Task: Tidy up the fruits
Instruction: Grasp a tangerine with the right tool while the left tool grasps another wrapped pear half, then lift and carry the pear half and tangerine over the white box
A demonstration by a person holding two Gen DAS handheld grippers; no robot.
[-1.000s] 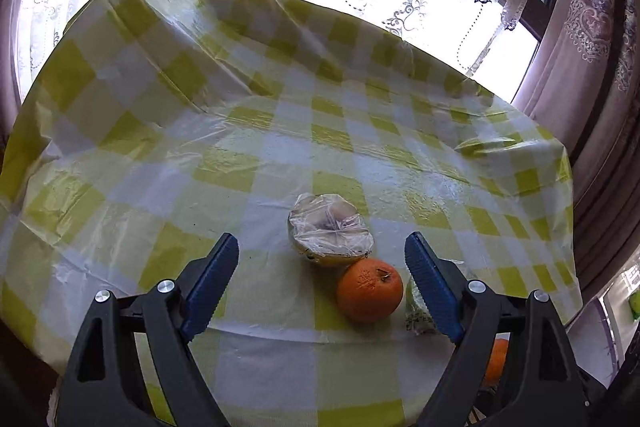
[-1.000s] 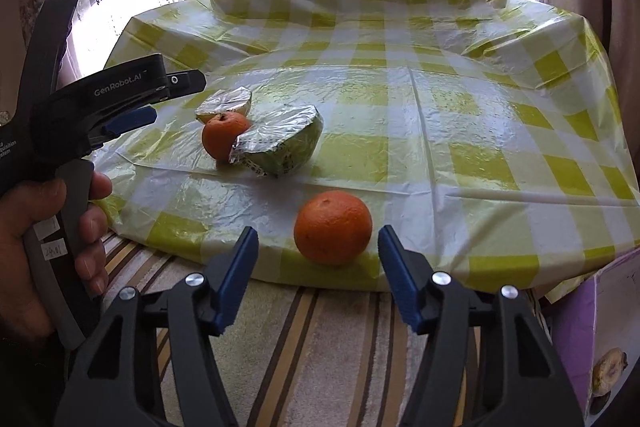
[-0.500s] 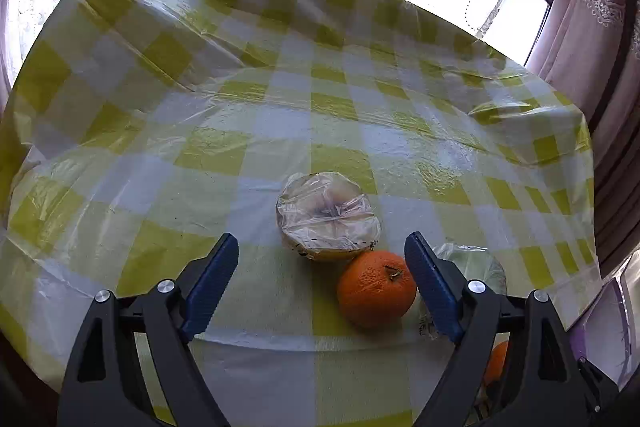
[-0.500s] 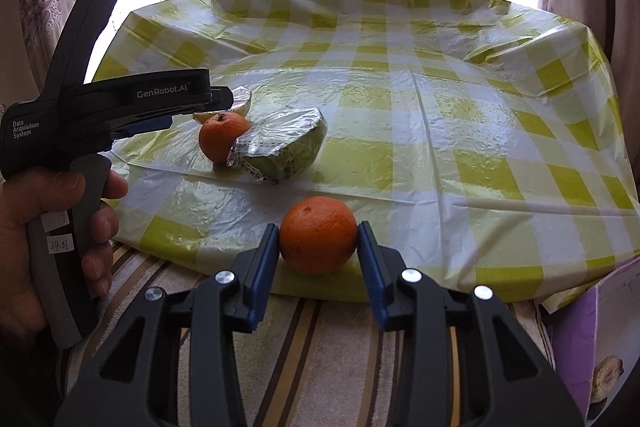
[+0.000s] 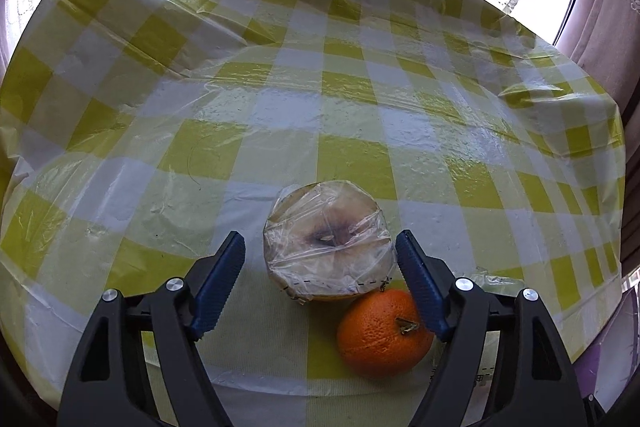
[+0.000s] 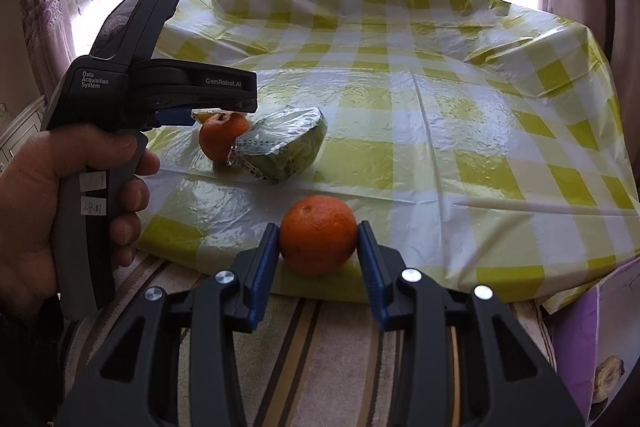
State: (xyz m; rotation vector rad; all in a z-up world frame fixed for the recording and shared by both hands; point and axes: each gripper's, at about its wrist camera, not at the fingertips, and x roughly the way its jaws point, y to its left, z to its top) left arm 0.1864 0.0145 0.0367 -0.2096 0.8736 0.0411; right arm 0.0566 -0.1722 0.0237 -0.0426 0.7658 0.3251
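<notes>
The right claw (image 6: 318, 247), having just closed, gripped an orange (image 6: 318, 234) at the counter's (image 6: 440, 131) six-o'clock edge, securing it for sorting, while the left claw (image 5: 320, 283), still open though narrowing, had advanced to straddle the plastic-wrapped fruit half (image 5: 328, 247).

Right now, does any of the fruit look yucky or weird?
Yes. The wrapped half fruit between the open left gripper fingers has a dark brownish patch at the middle of its cut face, under wrinkled cling film. The oranges look fine.
</notes>
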